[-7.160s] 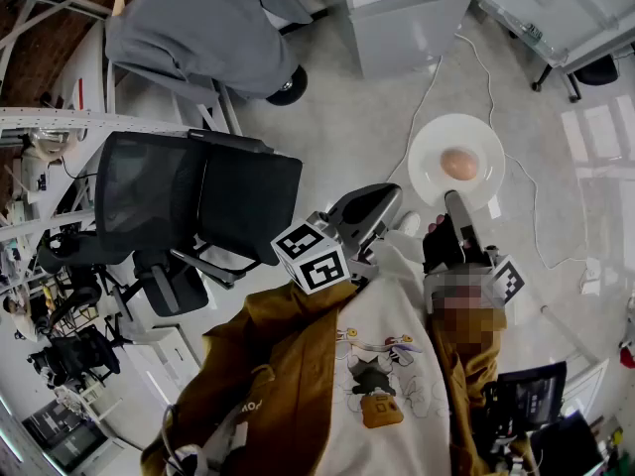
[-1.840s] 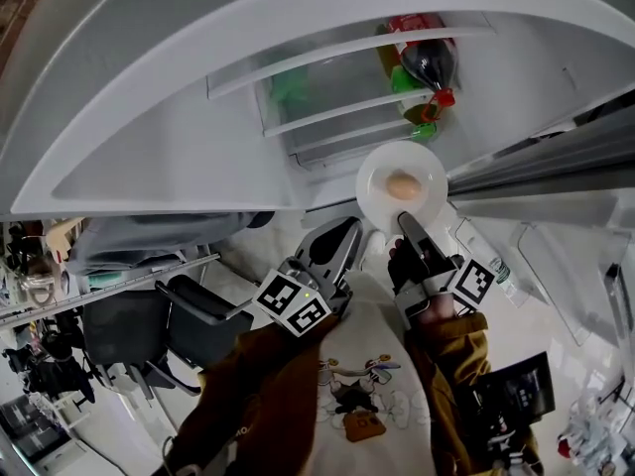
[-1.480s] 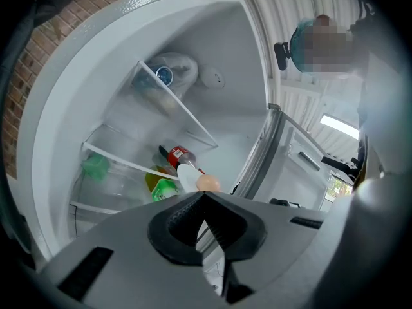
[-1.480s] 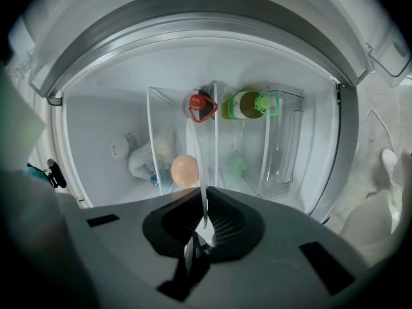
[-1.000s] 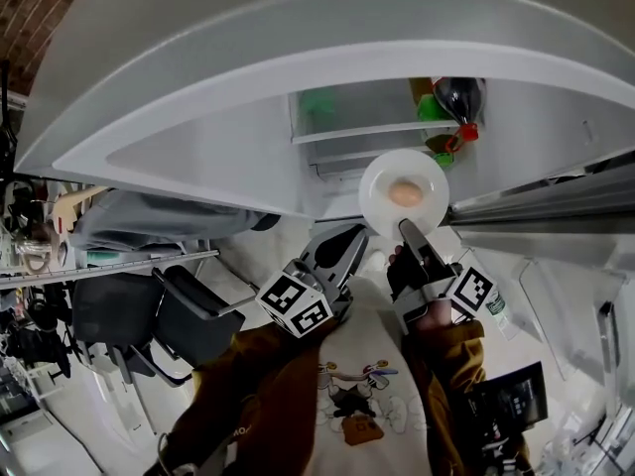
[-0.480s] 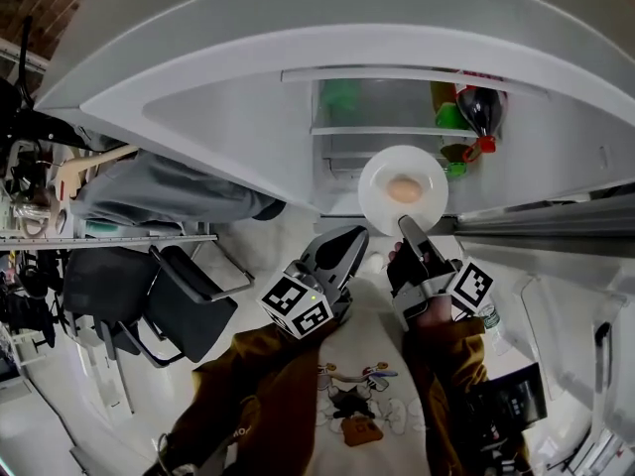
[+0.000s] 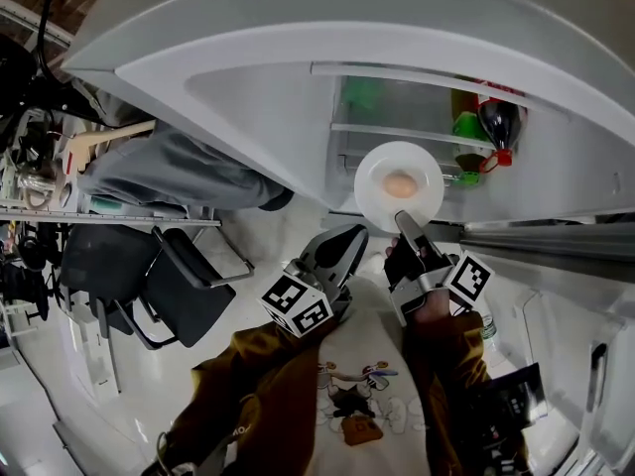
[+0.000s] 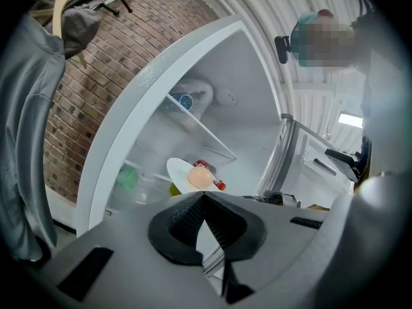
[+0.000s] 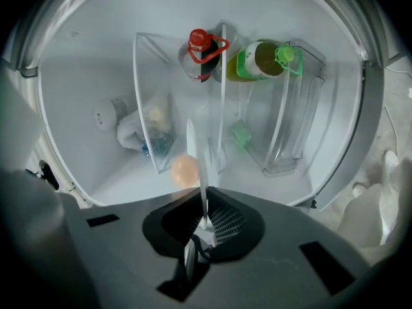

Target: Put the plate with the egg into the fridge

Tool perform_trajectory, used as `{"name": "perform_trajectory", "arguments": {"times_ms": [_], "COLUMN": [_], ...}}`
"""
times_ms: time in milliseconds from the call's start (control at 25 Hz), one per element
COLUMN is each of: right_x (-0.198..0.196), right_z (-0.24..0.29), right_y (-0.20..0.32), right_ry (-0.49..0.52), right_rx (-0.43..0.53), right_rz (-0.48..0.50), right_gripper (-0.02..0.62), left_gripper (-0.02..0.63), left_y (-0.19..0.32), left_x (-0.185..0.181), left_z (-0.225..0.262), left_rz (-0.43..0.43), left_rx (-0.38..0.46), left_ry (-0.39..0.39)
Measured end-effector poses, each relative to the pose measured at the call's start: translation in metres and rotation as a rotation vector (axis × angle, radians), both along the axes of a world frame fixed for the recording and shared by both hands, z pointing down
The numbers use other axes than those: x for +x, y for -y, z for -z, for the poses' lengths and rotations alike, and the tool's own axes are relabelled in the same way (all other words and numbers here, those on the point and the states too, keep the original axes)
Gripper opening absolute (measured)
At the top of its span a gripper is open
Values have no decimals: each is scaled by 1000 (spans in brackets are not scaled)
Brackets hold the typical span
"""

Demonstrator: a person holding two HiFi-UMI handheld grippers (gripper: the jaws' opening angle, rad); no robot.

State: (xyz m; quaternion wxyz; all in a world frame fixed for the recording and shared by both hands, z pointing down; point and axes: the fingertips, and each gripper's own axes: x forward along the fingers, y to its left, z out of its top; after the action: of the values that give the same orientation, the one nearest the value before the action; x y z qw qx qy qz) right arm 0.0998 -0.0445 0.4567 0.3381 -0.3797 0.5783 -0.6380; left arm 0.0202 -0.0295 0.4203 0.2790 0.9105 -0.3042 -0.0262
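Just in front of the open fridge point(image 7: 248, 97), the white plate point(image 7: 372, 181) with the egg point(image 7: 400, 183) lying loose at its middle is held in the air, pinched at its near rim by the right gripper point(image 7: 403, 224). The left gripper point(image 7: 349, 238) is carried beside it, pressed together on nothing. Should the plate be tipped, or knocked against a shelf point(image 7: 397, 132) or the bottles point(image 7: 496, 122) inside, the egg could be rolled off.

Bright, even light off white fridge point(image 9: 84, 63) walls; heavy fisheye warp w/ dark vignette in gripper views.
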Motion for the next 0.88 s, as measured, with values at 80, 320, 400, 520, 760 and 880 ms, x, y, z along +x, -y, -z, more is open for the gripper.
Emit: {"name": "perform_trajectory", "arguments": {"times_ms": [80,320,400,520,760,880], "right_x": [-6,-16,-20,-30,-35,-36], "right_z": [-1,-5,-8,-11,-20,-29], "right_y": [2,7,9,12,12,13], "right_ry": [4,3,1,4,6,-3], "right_rx": [-4,-20,-26,-29,-41,-50], "right_rz": [15,52,67,86,108,115], "right_gripper": [23,23,23,23,23,23], "left_gripper": [8,8,8,8,8,8], "left_y": [1,3,4,6,2,3], "left_x": [-3,-13,-16,-23,-25,-26], "left_z": [0,-3,-5,-8,-13,-18], "left_rz": [7,38,47,60,74,83], "left_rx": [2,-14,-16,-23,-28,-33], "left_ry": [1,2,7,15,27,24]}}
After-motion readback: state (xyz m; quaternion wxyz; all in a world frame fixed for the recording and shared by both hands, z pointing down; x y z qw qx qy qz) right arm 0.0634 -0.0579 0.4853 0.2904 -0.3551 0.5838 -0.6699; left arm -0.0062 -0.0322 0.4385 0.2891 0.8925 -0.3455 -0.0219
